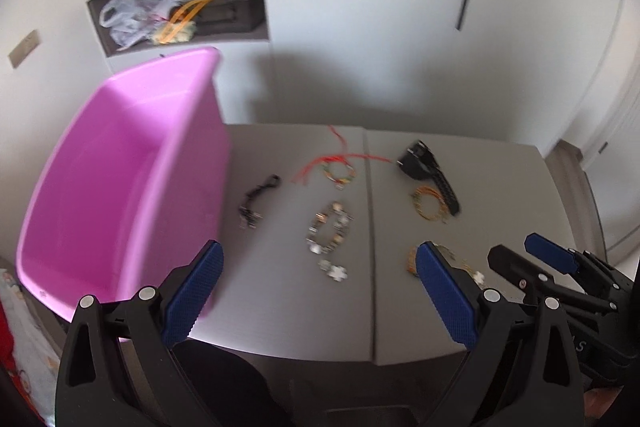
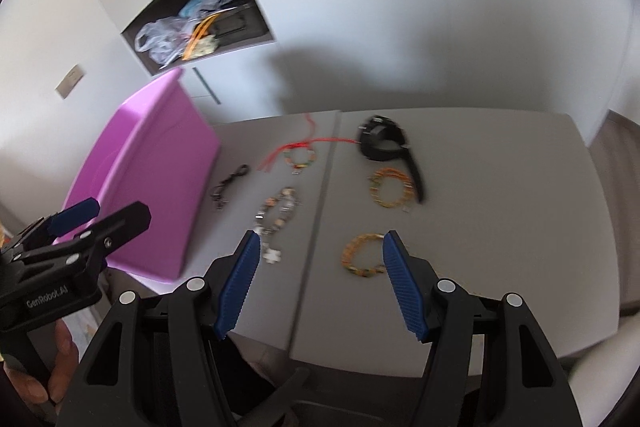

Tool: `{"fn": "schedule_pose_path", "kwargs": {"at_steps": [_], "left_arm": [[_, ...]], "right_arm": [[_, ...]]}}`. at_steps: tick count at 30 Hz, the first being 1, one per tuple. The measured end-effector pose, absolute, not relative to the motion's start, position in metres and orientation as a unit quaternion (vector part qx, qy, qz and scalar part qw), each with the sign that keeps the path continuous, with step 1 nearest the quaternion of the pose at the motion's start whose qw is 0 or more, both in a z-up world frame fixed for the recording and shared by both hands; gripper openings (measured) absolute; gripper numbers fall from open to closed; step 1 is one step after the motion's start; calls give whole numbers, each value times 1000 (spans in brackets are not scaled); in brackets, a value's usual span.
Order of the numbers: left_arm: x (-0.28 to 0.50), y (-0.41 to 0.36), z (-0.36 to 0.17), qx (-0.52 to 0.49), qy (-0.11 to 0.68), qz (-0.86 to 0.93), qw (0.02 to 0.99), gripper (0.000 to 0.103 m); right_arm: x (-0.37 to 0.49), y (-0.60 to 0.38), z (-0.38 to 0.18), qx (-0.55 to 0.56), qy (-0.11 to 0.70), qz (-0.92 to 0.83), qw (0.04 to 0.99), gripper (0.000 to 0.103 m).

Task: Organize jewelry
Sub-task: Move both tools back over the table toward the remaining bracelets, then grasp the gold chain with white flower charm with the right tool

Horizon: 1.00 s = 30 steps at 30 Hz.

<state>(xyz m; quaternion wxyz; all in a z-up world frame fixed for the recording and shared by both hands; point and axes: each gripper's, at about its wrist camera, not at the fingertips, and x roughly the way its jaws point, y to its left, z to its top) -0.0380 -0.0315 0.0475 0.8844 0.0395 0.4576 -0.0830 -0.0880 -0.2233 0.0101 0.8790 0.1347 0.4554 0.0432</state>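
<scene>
Your left gripper (image 1: 318, 287) is spread wide and grasps nothing; its fingers (image 1: 192, 297) are black plastic faced with ribbed blue rubber pads, hovering over the near edge of the table (image 1: 500, 307). Your right gripper (image 2: 320, 281) is likewise released and empty, with the same blue ribbed pads.

Just ahead of the right gripper, an orange and green beaded bracelet (image 2: 362, 255) lies in a loose ring on the table, its right side touching the right finger (image 2: 402, 283) in the picture. Beside it to the left, across the seam in the table, is a chunky bracelet (image 2: 276, 217) of pale stones and metal links ending in a white flower-shaped charm. Farther out sits a second orange beaded ring (image 2: 392, 193), with a black watch (image 2: 386, 143) behind it, its ribbed strap stretched out along that ring's right side. A small multicoloured bead bracelet (image 2: 301, 158) on a thin red cord lies near the far edge, and a short dark chain (image 2: 228, 185) lies just beside the tub.

The pink plastic tub (image 1: 132, 187), smooth and glossy with rounded corners, stands at the left end of the matte grey table. In the white wall behind, a dark recess (image 1: 180, 7) holds crumpled plastic bags.
</scene>
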Motion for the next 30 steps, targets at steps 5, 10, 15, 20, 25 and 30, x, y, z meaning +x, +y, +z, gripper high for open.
{"fn": "schedule_pose_path", "kwargs": {"at_steps": [5,10,15,20,25,30], "left_arm": [[-42,-46,17,40,477,-92,873,95],[-38,-43,-14,32,500,-77,862,95],[-37,-40,-37,38,503,-62,861,95],[-27,-28,-53,30,508,-51,859,95],[-15,-17,-71,26,531,-31,847,95],[-13,-15,-85,31,539,-28,841,95]], "right_arm": [[-99,-248,-12,135,460,10,878,61],[-104,-266,-41,147,474,-5,868,61],[-104,-274,-68,152,486,-10,861,61],[-100,-276,-83,147,490,-13,859,61],[-95,-276,-97,144,498,-11,855,61],[-92,-281,-107,141,509,-22,849,61]]}}
